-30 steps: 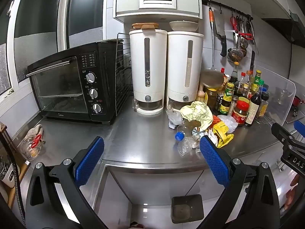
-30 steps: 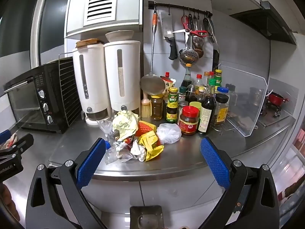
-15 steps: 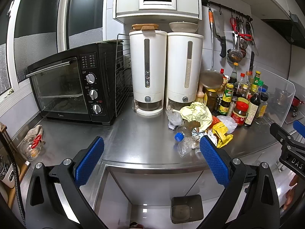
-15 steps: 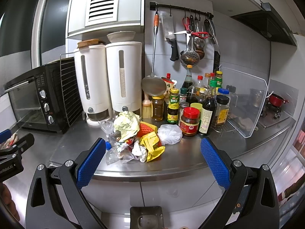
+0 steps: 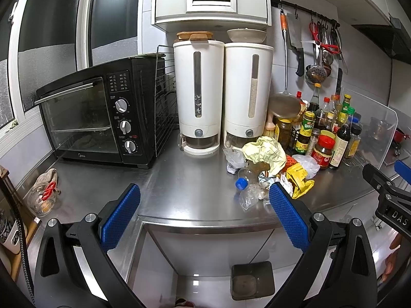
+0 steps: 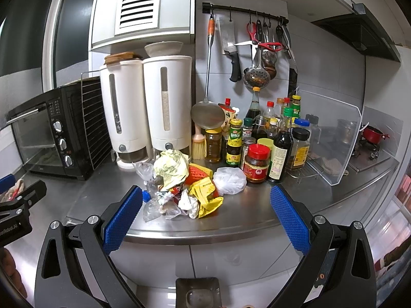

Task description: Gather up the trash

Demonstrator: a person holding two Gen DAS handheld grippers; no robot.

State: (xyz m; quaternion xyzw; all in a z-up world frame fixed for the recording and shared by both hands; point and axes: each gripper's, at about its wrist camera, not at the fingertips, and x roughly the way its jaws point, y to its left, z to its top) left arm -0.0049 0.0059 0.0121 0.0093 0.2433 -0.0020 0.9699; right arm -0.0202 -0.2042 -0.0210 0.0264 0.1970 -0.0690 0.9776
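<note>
A pile of trash [image 6: 185, 184] lies on the steel counter [image 6: 244, 213]: crumpled pale yellow paper [image 6: 170, 168], yellow wrappers [image 6: 205, 195], a white plastic bag [image 6: 230, 179], clear plastic and a crushed bottle with a blue cap [image 5: 241, 183]. The pile also shows in the left wrist view [image 5: 269, 169]. My left gripper [image 5: 203, 215] is open and empty, short of the counter's front edge. My right gripper [image 6: 205, 218] is open and empty, in front of the pile. A small dark bin [image 5: 253, 279] stands on the floor below.
A black toaster oven [image 5: 102, 113] stands at the left, two white dispensers [image 5: 223, 95] behind the pile. Sauce bottles and jars [image 6: 269, 143] crowd the right. A clear splash guard [image 6: 331, 138] and utensils on a rail [image 6: 257, 48] are beyond. A glass jar [image 5: 42, 197] sits far left.
Both grippers have edged slightly closer to the counter and tilted a little; the pile sits a touch lower in view. Nothing was grasped.
</note>
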